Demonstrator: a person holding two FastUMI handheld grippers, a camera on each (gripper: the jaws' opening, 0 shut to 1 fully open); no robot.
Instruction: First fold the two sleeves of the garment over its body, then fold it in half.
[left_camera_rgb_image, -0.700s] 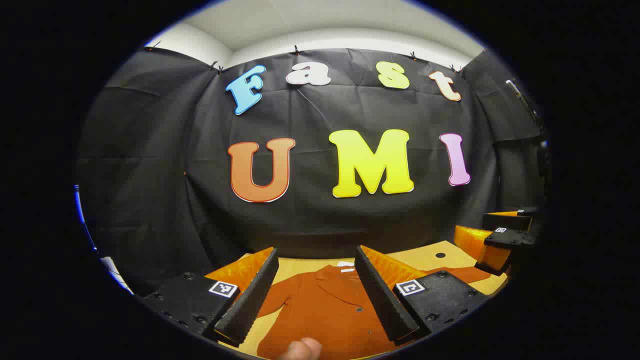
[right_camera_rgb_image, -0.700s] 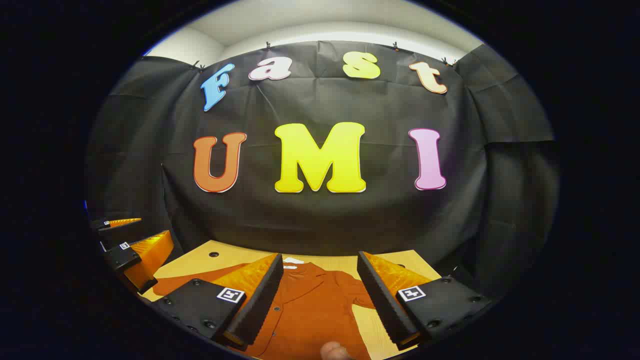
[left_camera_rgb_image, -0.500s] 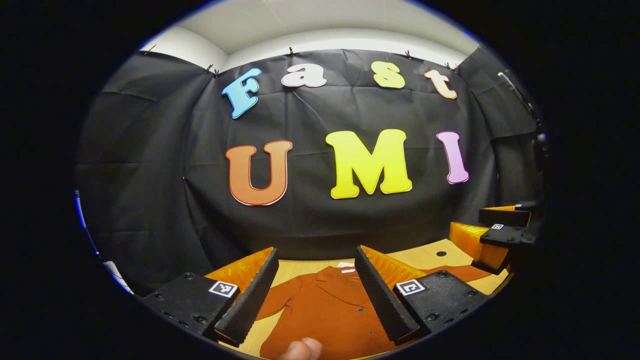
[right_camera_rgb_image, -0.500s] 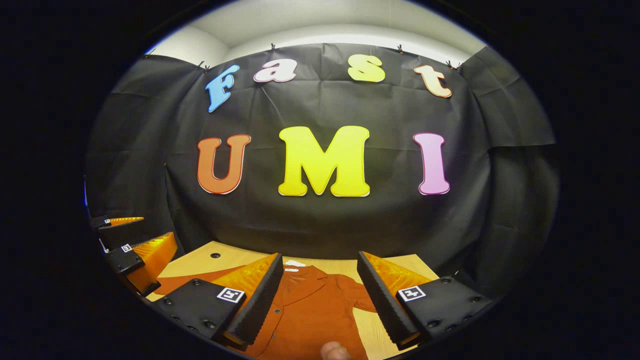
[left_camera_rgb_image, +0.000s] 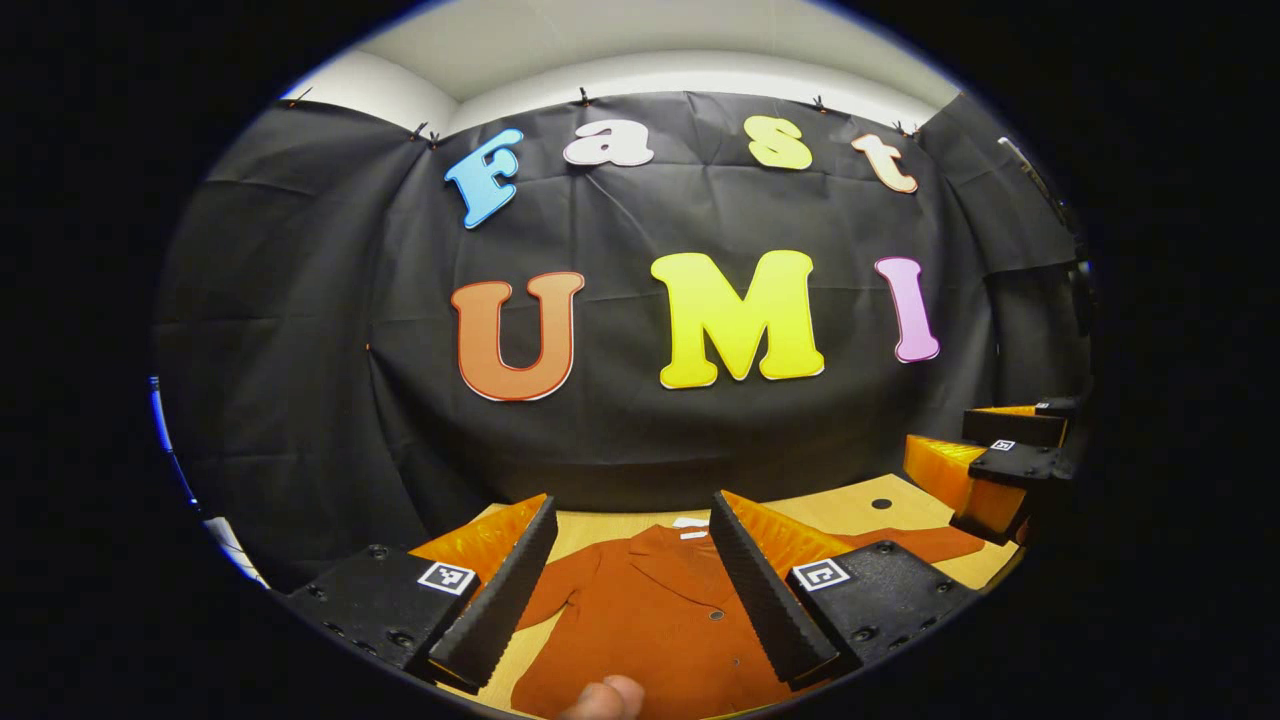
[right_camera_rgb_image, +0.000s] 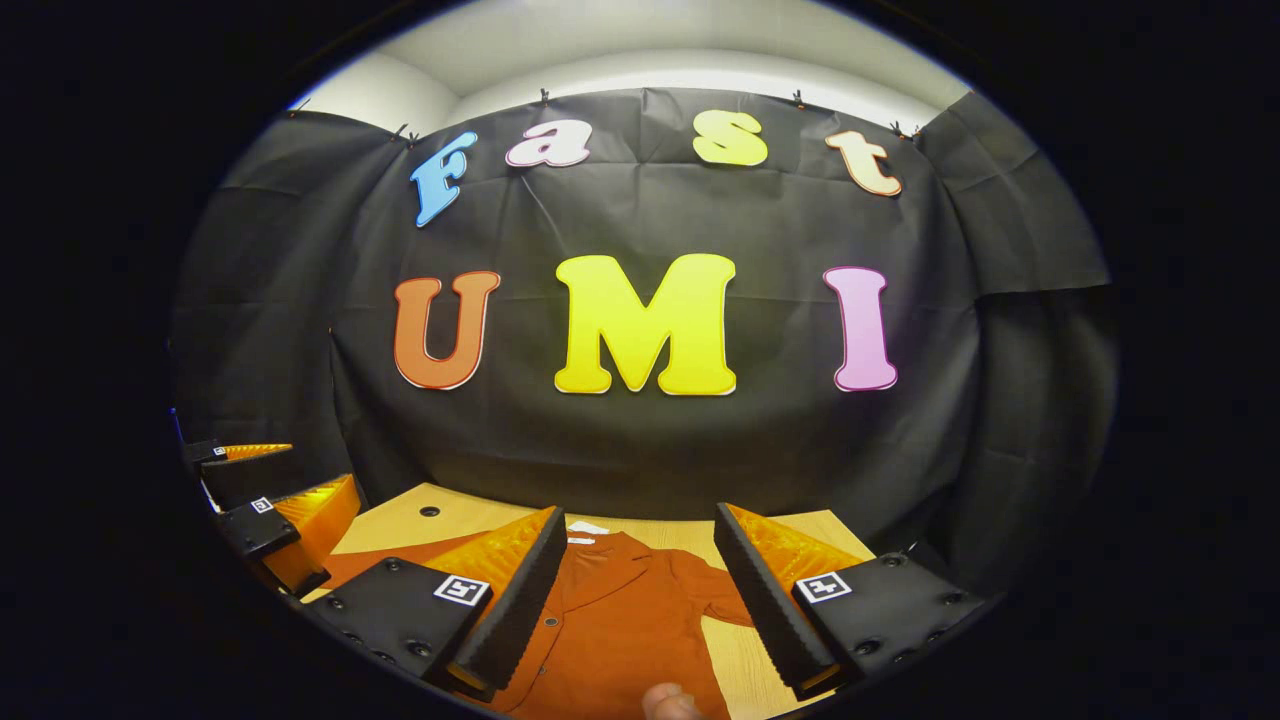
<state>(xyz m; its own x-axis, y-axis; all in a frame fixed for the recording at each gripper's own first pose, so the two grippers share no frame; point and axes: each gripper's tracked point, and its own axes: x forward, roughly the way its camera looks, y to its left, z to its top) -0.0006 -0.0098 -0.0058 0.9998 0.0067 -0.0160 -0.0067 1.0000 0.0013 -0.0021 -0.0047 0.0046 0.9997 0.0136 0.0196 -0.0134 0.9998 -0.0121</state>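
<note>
The rust-orange shirt (left_camera_rgb_image: 640, 610) lies flat on the wooden table (left_camera_rgb_image: 850, 508), its collar at the far end by the wall and its body running back toward the near edge. The left gripper (left_camera_rgb_image: 630, 585) hangs above it with fingers wide apart, holding nothing, and the right gripper (right_camera_rgb_image: 632, 590) is the same. The left gripper view shows the sleeve (left_camera_rgb_image: 925, 543) stretched out to the right; the right gripper view shows a sleeve (right_camera_rgb_image: 715, 595) bent close beside the body.

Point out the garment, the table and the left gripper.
garment (left_camera_rgb_image: 650, 620): left gripper view, on its chest beside the buttons.
table (left_camera_rgb_image: 860, 512): left gripper view, bare wood near the round hole.
left gripper (left_camera_rgb_image: 633, 575): left gripper view, midway between its open fingertips.
</note>
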